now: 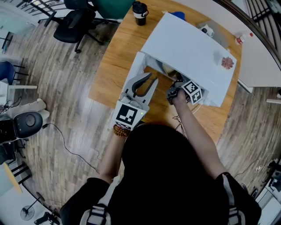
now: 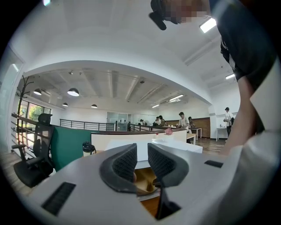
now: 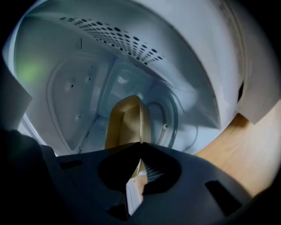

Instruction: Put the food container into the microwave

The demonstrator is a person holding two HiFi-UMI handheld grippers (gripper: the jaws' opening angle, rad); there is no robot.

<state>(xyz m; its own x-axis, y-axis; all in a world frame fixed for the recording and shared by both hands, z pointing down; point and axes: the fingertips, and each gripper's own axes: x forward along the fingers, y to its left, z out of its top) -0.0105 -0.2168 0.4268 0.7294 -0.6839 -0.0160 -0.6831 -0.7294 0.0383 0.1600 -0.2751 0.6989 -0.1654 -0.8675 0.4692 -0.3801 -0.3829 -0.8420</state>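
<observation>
A white microwave point(image 1: 189, 48) stands on the wooden table point(image 1: 112, 61) with its door point(image 1: 137, 66) swung open to the left. My right gripper point(image 1: 176, 89) reaches into the opening, shut on the rim of a gold food container point(image 3: 127, 121). The container lies inside the white cavity point(image 3: 83, 88), over the glass turntable point(image 3: 173, 118). My left gripper point(image 1: 142, 83) hovers in front of the open door, jaws a little apart with nothing between them. In the left gripper view the fingers point(image 2: 123, 162) frame the microwave point(image 2: 142, 149) and a bit of the gold container point(image 2: 145, 181).
A black cup point(image 1: 140, 12) stands at the table's far edge, left of the microwave. Office chairs point(image 1: 77, 22) sit beyond the table on the left. A white counter point(image 1: 263, 61) runs along the right. Cables point(image 1: 66, 140) lie on the floor at the left.
</observation>
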